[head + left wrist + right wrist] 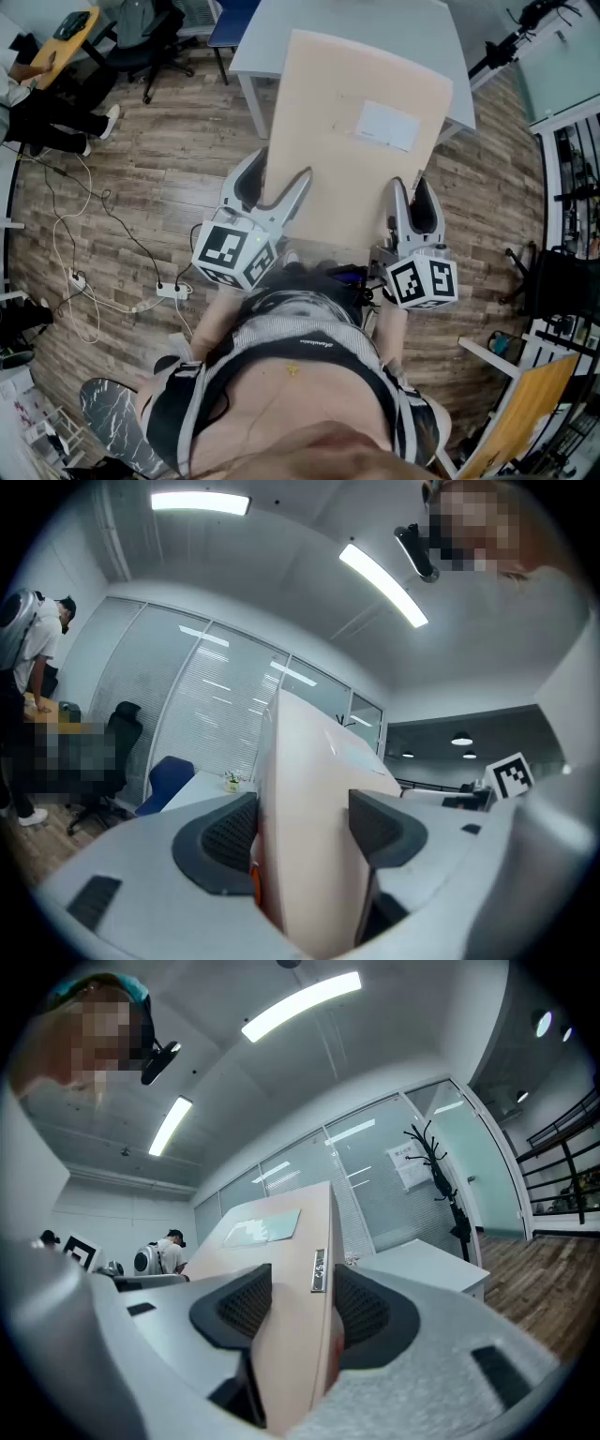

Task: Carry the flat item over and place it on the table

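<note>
Left gripper (275, 187) fingers (223, 834) wide, clamping left edge of flat panel (361, 141); right gripper (412, 197) fingers clamp its right edge. Panel hides counter (251, 47) middle.

One flat item (342, 155), two claws (279, 178) (410, 192)

I note a pale grey table (251, 42) standing ahead on a wood-plank floor (141, 178). To my left, a white power strip (173, 291) and loose white cables (58, 234) lie on the floor. A black office chair (155, 42) stands near the table's left corner.
</note>
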### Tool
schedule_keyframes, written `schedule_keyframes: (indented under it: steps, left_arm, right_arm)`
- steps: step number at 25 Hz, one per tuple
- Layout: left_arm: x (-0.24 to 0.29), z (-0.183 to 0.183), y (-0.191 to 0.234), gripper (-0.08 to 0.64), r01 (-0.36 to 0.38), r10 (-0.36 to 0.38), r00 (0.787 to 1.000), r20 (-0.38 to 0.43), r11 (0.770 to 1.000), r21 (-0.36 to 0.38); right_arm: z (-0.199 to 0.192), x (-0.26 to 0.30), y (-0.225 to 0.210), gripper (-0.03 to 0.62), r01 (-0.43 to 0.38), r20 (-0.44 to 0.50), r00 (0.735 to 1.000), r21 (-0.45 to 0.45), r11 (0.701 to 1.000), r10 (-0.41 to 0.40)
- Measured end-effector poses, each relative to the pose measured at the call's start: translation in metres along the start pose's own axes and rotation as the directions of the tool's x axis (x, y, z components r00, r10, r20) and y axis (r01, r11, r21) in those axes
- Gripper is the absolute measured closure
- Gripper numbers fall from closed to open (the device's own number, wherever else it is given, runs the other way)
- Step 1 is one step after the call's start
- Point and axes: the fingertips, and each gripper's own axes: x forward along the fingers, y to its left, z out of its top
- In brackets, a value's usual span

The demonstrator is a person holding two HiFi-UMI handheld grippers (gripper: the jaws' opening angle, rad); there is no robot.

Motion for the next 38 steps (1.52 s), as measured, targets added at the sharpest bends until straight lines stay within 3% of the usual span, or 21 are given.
schedule_keyframes:
  steps: [22, 38]
  left_arm:
    - [-0.024, 0.003, -0.005, 0.256, 0.007, -0.007, 1.0, 0.012, 1.0, -0.024]
    - [0.004, 0.004, -0.005, 0.256, -0.001, 0.001, 1.0, -0.004, 1.0, -0.011]
  right_arm:
    - [0.005, -0.018, 0.017, 0.383, -0.024, 0.018, 1.0, 0.008, 1.0, 0.024]
    - [0.009, 0.0, -0.003, 0.383, -0.005, 0.011, 1.0, 0.005, 1.0, 0.005]
